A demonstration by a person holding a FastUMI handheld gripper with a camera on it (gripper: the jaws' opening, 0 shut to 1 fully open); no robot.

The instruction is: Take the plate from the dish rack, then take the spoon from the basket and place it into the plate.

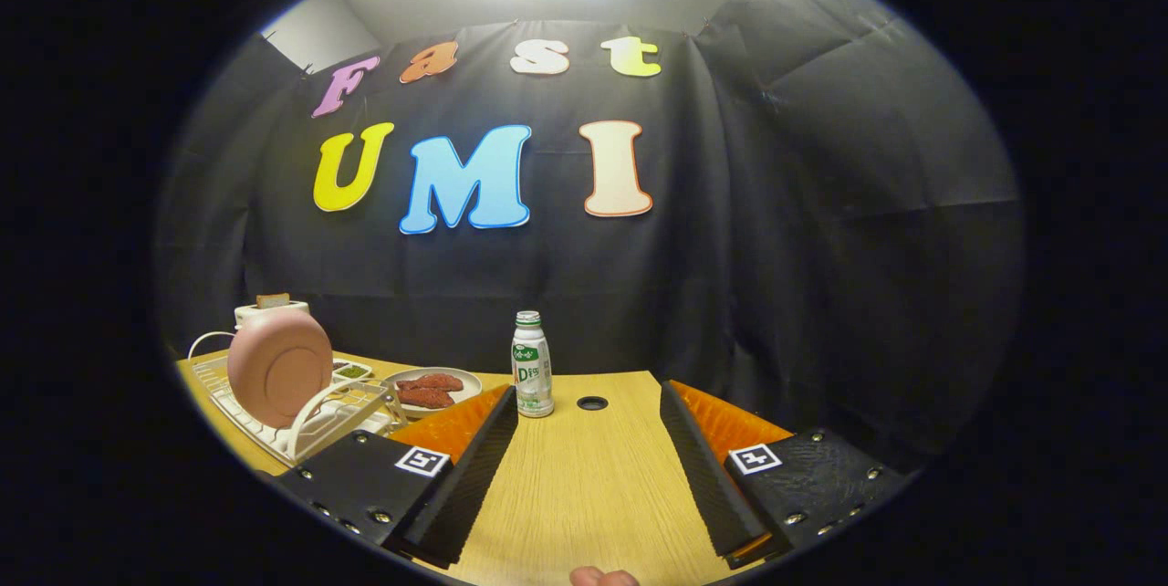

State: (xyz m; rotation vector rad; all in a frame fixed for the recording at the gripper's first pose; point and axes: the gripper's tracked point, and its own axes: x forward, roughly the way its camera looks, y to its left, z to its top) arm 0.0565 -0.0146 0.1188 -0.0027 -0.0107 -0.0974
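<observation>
Hovering above the wooden table, the gripper held its fingers spread wide apart with nothing between them. The pink plate stood upright on its edge in the white dish rack, off to the left of the left finger and well apart from it. Behind the plate sat a white toaster with a slice of bread in its slot. A shallow dish holding reddish food lay just beyond the left fingertip. A small bottle with a green label stood upright ahead of the fingers, beside a round hole in the tabletop.
</observation>
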